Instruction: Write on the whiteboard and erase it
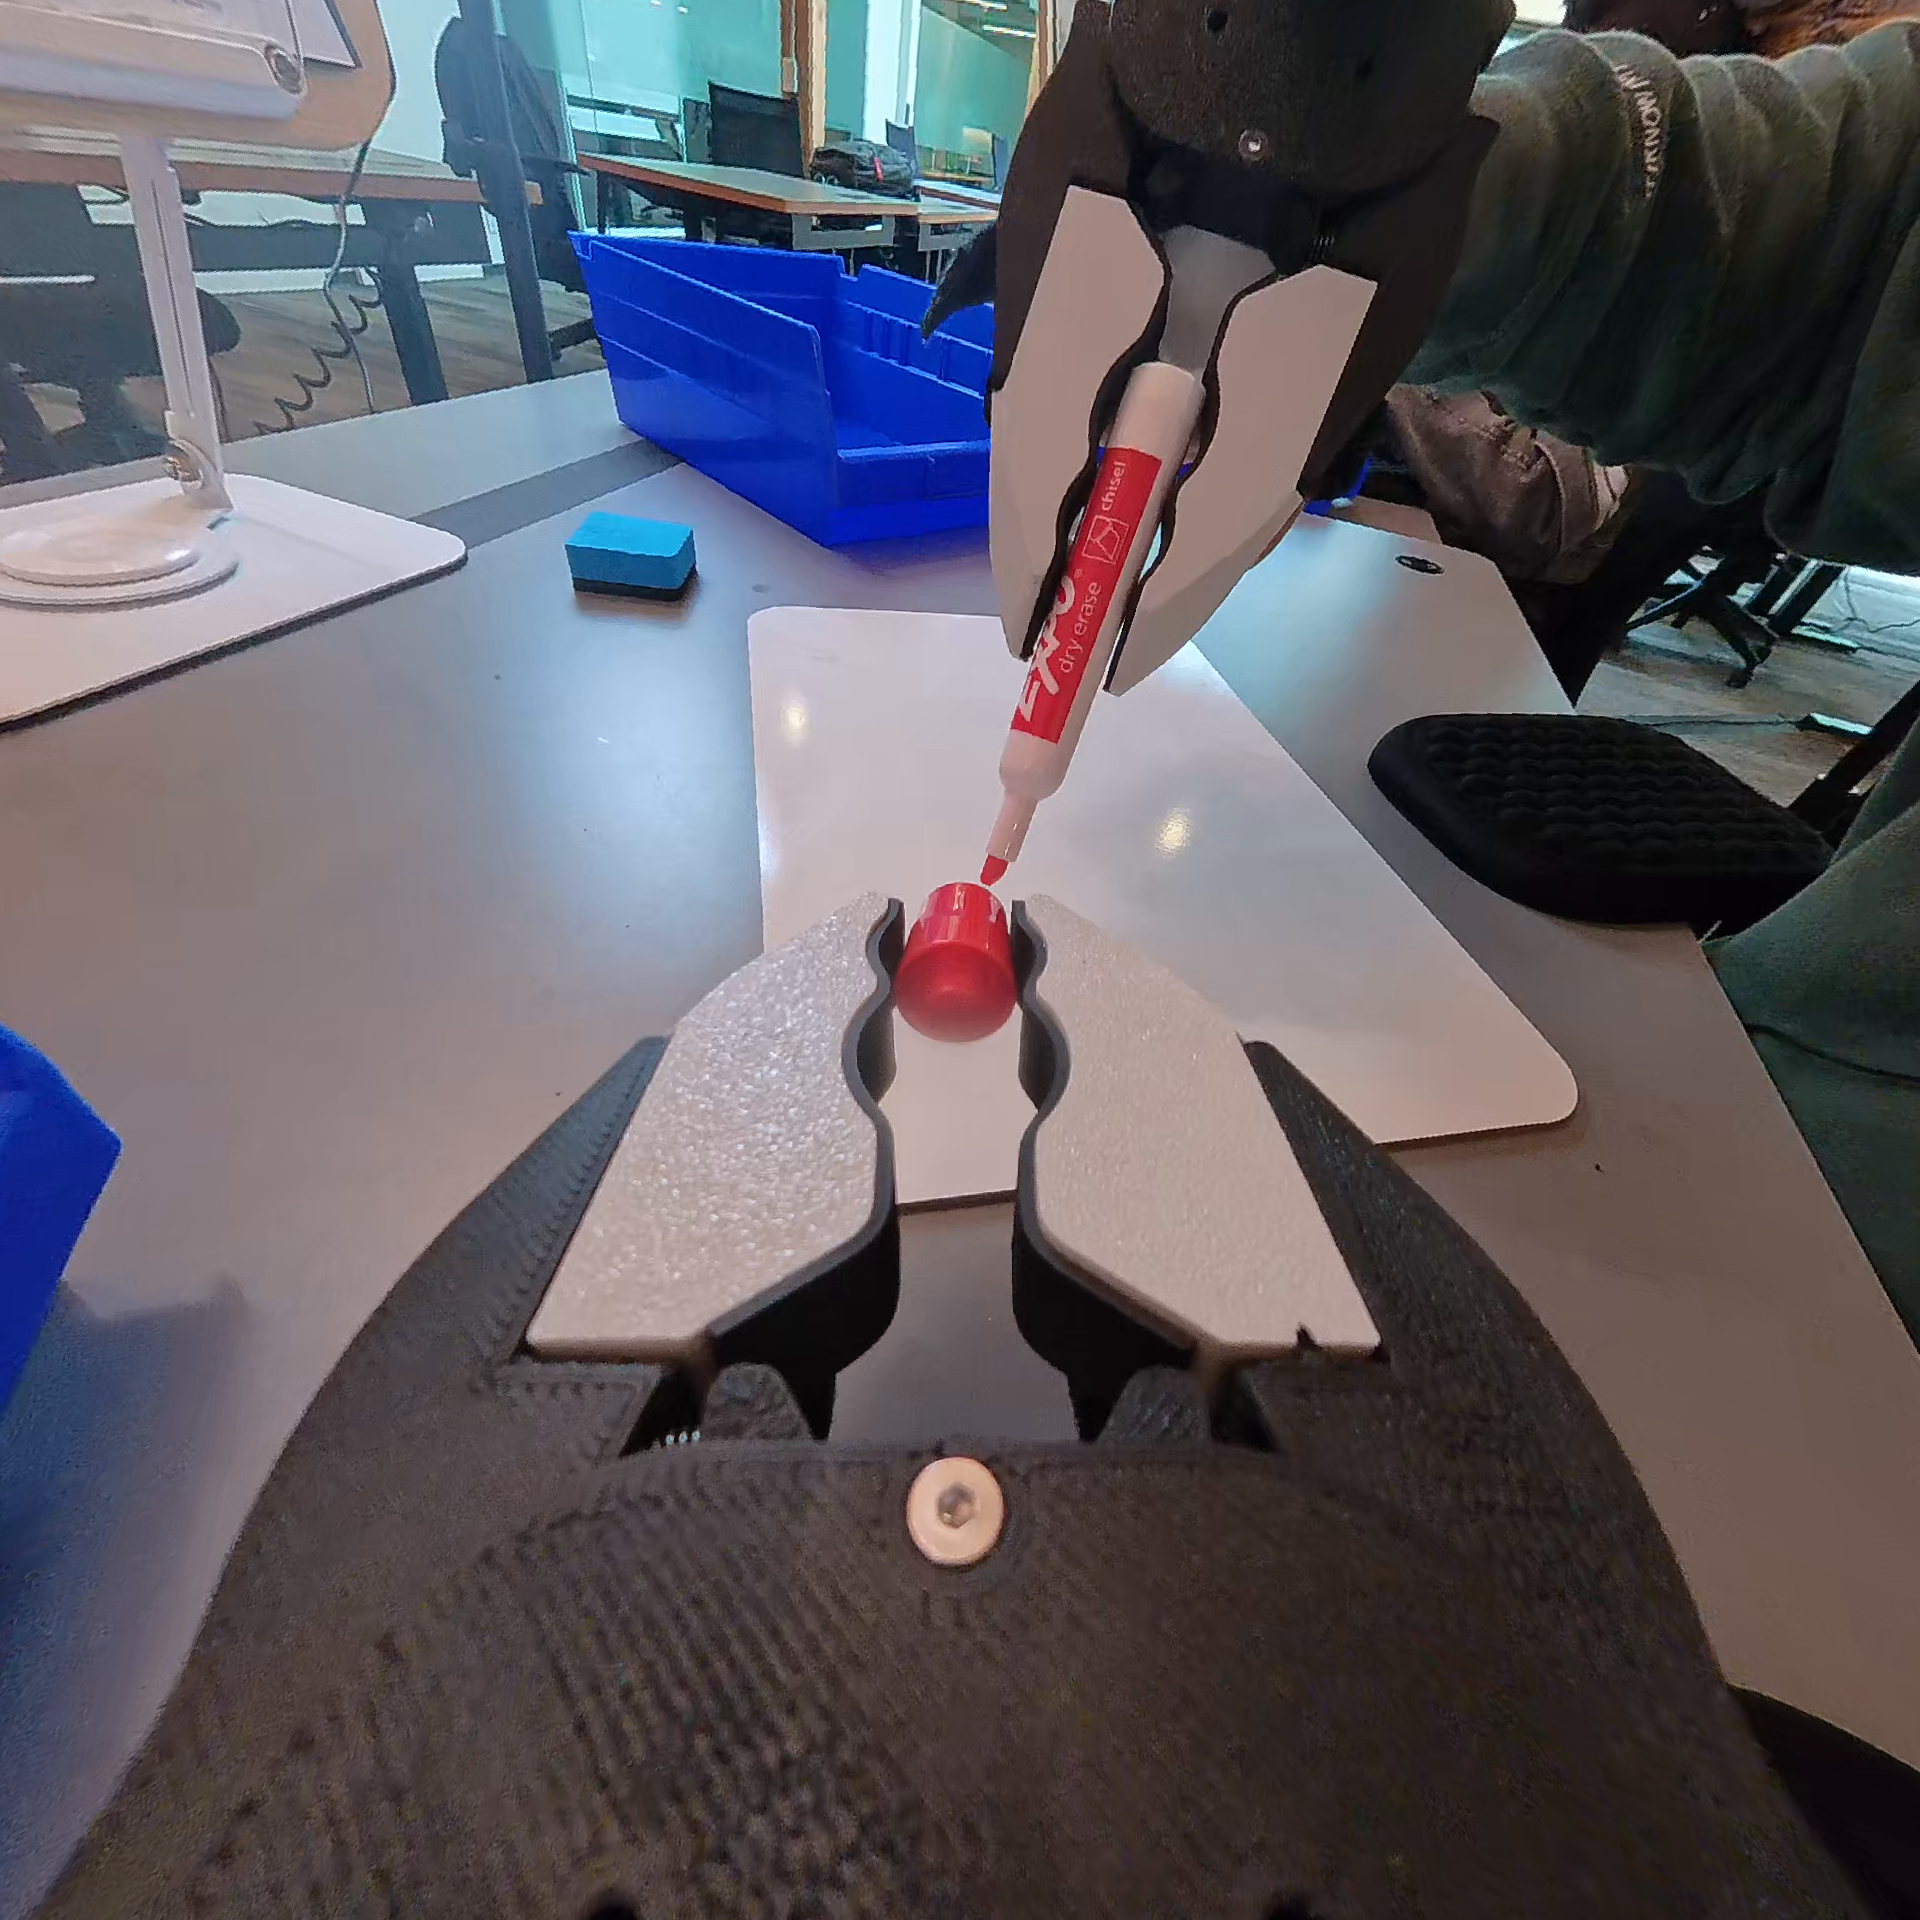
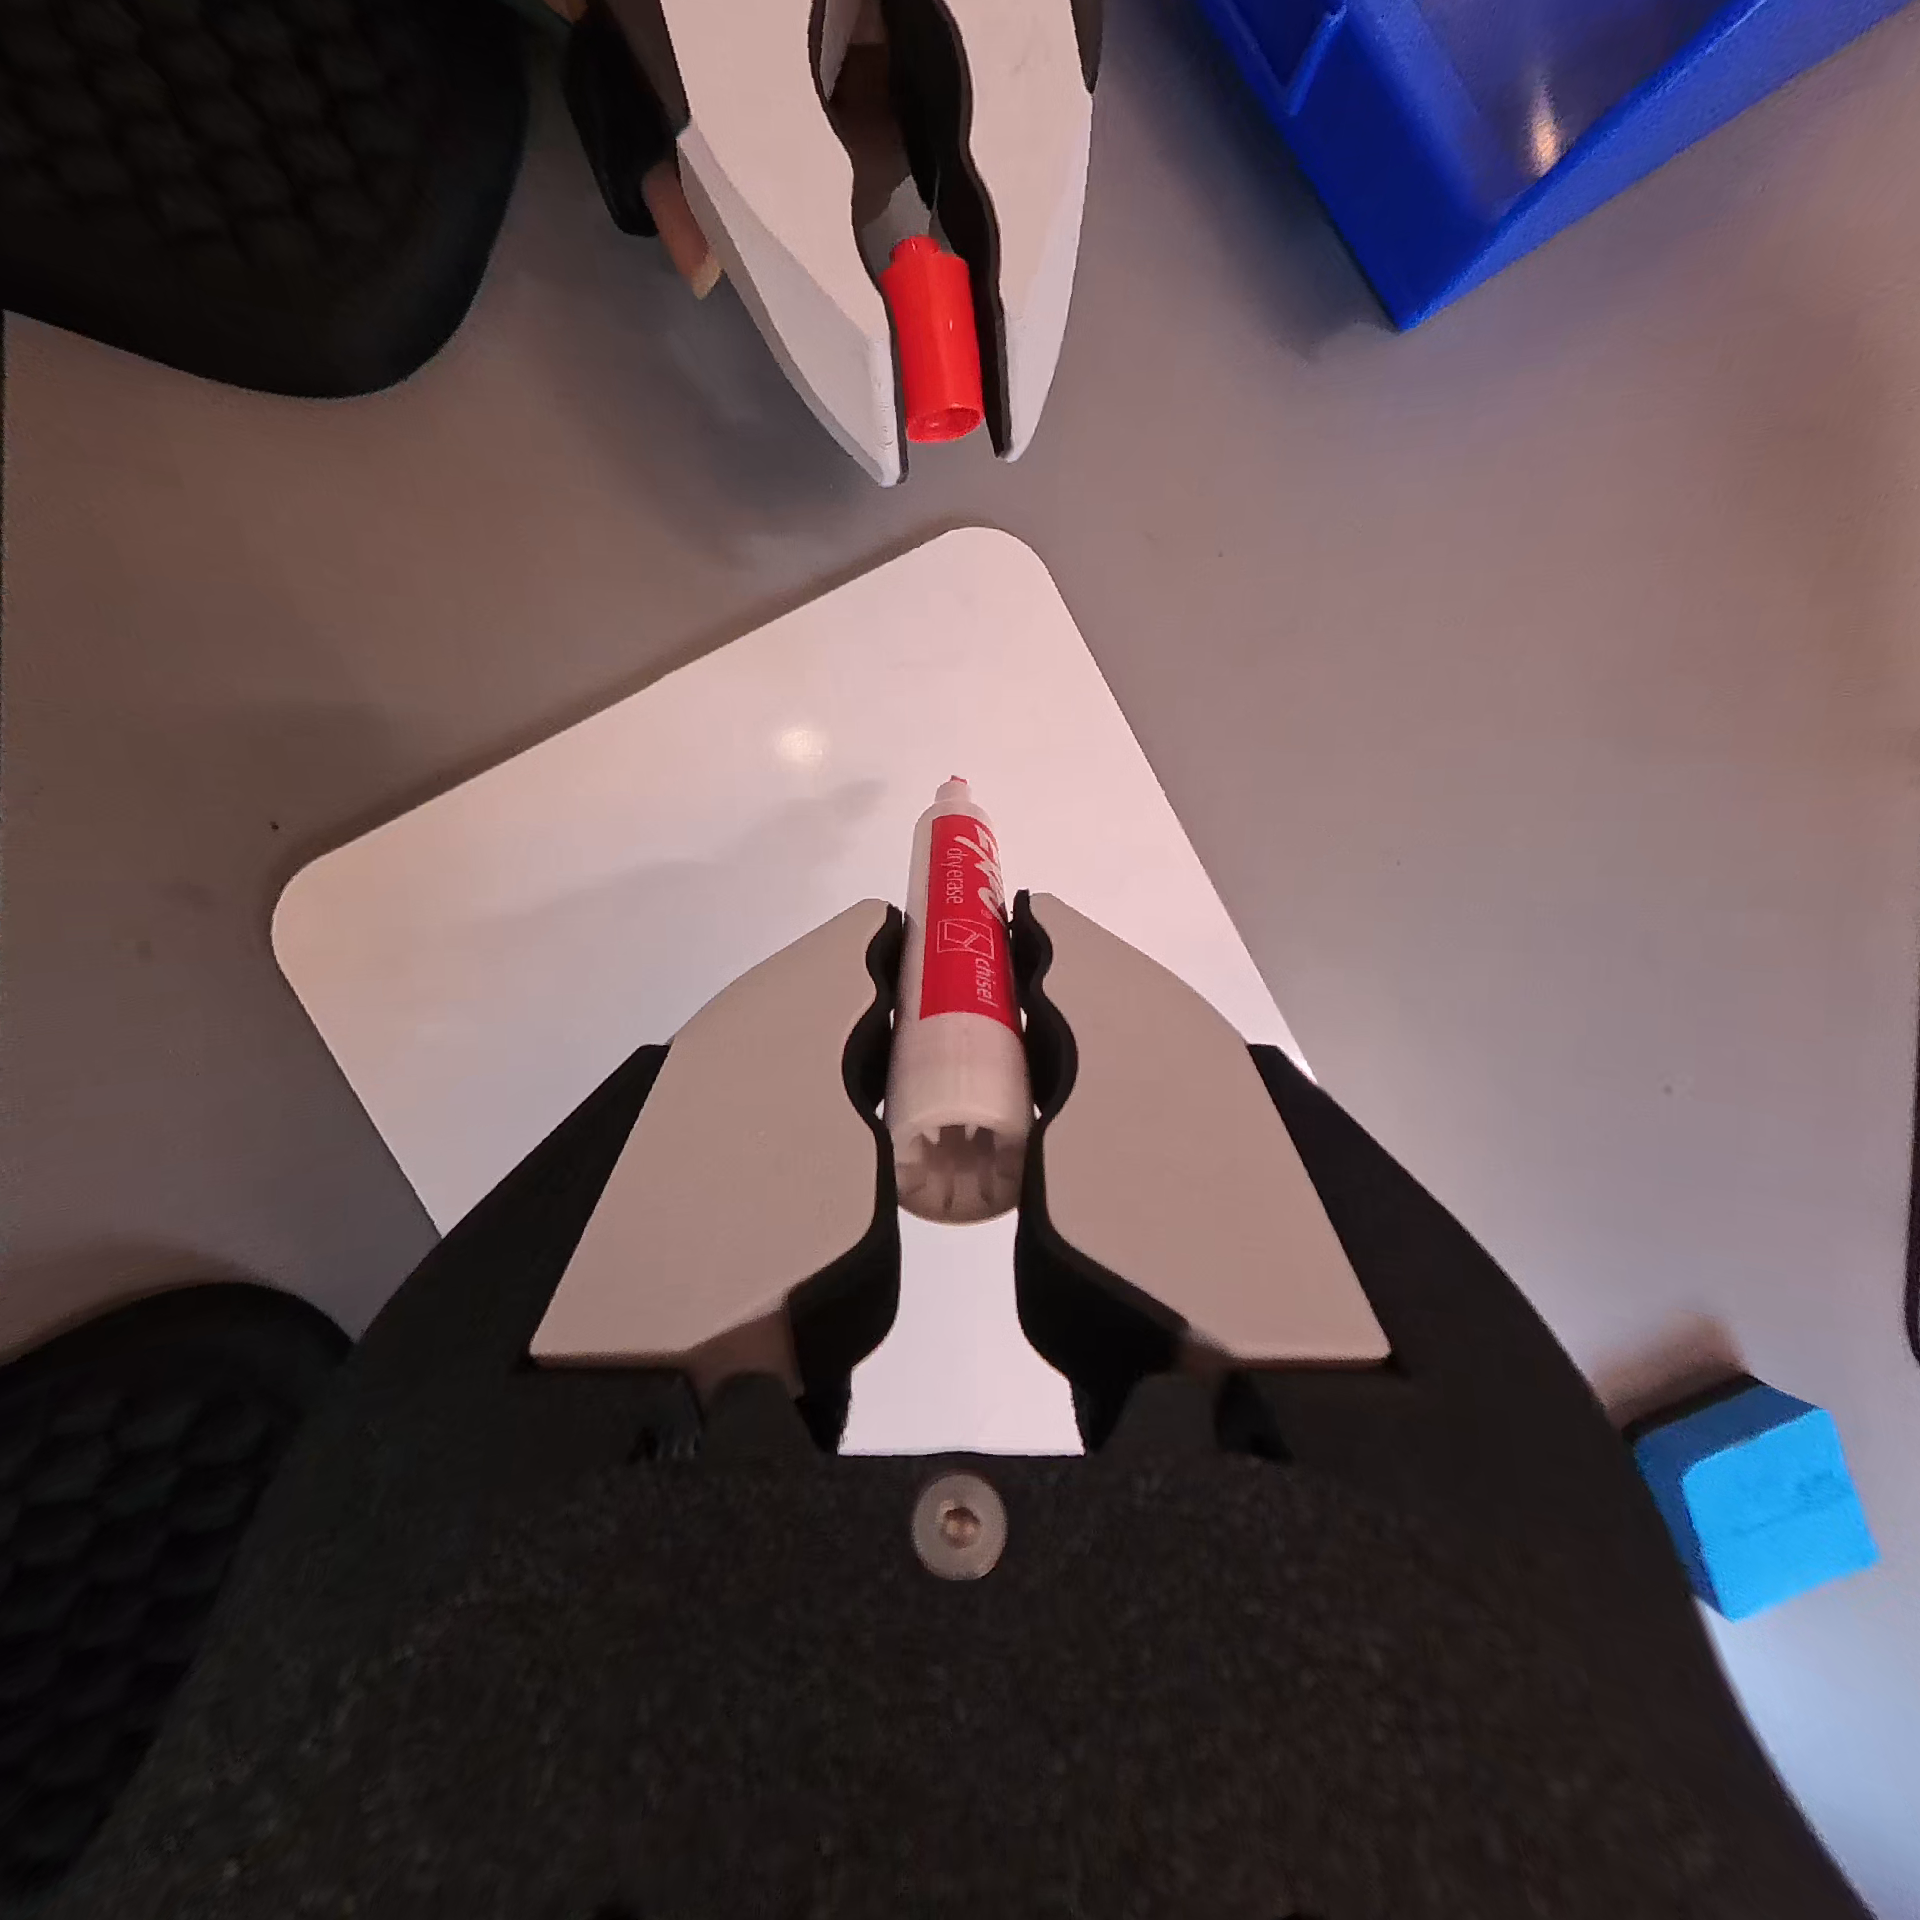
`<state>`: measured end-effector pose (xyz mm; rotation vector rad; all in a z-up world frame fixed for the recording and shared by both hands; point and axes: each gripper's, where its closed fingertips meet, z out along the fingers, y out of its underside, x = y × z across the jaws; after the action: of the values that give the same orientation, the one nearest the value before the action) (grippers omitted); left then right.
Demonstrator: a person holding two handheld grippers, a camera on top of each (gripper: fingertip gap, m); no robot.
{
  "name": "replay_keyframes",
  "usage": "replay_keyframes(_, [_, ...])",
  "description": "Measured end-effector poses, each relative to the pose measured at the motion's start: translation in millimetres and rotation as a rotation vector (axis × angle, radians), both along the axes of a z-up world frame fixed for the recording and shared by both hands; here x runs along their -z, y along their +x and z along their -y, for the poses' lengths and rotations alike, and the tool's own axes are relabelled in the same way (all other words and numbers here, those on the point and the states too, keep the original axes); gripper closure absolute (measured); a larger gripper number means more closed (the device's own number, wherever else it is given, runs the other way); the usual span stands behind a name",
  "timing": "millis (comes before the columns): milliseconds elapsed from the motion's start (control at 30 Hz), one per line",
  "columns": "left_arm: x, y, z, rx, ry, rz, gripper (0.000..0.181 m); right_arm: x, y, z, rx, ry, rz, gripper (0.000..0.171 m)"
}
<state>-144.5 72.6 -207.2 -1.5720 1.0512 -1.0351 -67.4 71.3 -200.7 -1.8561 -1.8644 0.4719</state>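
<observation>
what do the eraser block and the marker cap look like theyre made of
Eraser: seemingly matte blue foam over a dark felt-like base layer, with soft rounded corners. Marker cap: probably hard red plastic, smooth and glossy, showing light reflections.

Both tongs, left point(image 1: 953, 914) and right point(image 2: 956, 904), have rough black printed bodies with pale grey finger plates whose black inner edges are wavy. A silver screw point(image 1: 955, 1509) sits behind the left fingers. Behind the right tongs point(image 1: 1081, 665) runs a wrinkled dark green sleeve point(image 1: 1704, 260).
</observation>
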Motion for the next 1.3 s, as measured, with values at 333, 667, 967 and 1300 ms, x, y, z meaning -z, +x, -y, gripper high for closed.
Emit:
replay_keyframes(333, [-1.5,-4.4,-5.9,-0.033,0.023,-0.008,0.162,0.6,5.7,-4.5,0.019,0.008,0.047,0.151])
replay_keyframes(667, [4.1,-6.5,-10.5,-0.067,0.005,-0.044,0.162,11.3,10.0,1.2,0.023,-0.020,0.088,0.151])
replay_keyframes(967, [9.3,-6.9,-11.9,-0.080,-0.006,-0.077,0.162,25.2,-3.2,-0.8,0.011,-0.011,0.131,0.151])
replay_keyframes(1300, [11.4,-5.8,-10.8,-0.074,-0.015,-0.088,0.162,32.4,-1.9,-9.6,0.022,-0.003,0.161,0.151])
